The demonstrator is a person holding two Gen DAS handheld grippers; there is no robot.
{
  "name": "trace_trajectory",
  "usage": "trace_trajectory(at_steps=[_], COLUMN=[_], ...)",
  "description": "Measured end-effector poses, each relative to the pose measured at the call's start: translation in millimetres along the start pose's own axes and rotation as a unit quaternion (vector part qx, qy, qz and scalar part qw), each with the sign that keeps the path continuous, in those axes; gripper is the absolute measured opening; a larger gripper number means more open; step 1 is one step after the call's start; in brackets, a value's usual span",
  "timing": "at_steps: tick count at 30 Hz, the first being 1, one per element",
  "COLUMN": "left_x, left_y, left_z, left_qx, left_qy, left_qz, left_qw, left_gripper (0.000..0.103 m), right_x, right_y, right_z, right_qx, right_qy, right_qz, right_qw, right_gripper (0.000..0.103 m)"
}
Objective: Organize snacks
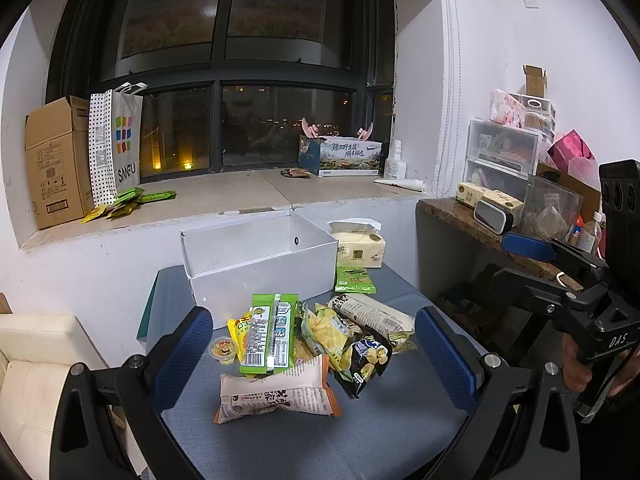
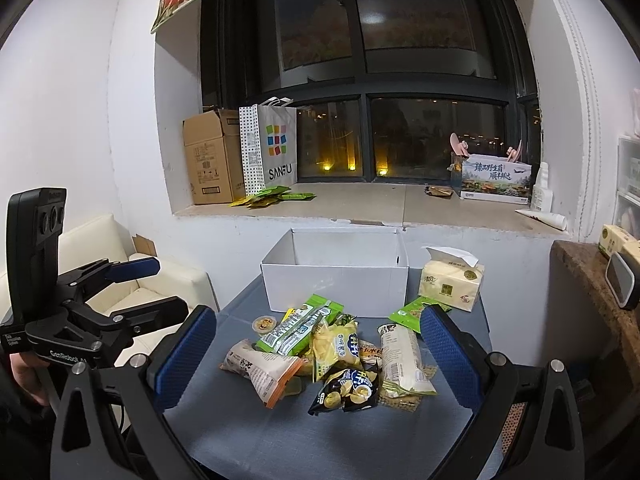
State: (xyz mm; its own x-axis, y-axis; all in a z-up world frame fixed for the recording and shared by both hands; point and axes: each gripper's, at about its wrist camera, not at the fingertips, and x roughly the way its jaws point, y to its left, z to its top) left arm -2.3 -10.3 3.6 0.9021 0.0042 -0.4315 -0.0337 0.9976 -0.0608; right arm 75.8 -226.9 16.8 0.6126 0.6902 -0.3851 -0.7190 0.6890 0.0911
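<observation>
A pile of snack packets lies on the blue-grey table [image 1: 304,444]: a white and orange bag [image 1: 276,394], a green packet [image 1: 270,334], a black chip bag [image 1: 366,362], a yellow chip bag [image 1: 326,332], a long white bag [image 1: 374,314] and a small jelly cup [image 1: 223,351]. Behind them stands an empty white box [image 1: 260,264]. My left gripper [image 1: 314,356] is open above the pile, holding nothing. My right gripper [image 2: 318,354] is open above the same pile [image 2: 332,356], before the box [image 2: 336,280]. The right gripper also shows in the left wrist view [image 1: 560,264].
A tissue pack [image 1: 360,246] and a green packet [image 1: 354,280] lie right of the box. The windowsill [image 1: 240,196] holds a cardboard box [image 1: 56,160], a SANFU bag [image 1: 118,140], green packets and a printed box [image 1: 340,156]. A cream sofa [image 2: 132,276] is left, a cluttered shelf [image 1: 520,200] right.
</observation>
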Motion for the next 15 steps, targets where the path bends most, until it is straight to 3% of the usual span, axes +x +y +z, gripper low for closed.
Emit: trace_trajectory(at_steps=[15], left_x=[-0.3], left_y=[0.4], left_z=[-0.1], left_qx=[0.001], left_qy=[0.001], left_qz=[0.0], left_qw=[1.0], left_gripper=[0.103], right_x=[-1.2], right_y=[0.4], right_z=[-1.2], right_qx=[0.001], right_qy=[0.002], right_qz=[0.0], right_qw=[1.0], right_gripper=[0.103])
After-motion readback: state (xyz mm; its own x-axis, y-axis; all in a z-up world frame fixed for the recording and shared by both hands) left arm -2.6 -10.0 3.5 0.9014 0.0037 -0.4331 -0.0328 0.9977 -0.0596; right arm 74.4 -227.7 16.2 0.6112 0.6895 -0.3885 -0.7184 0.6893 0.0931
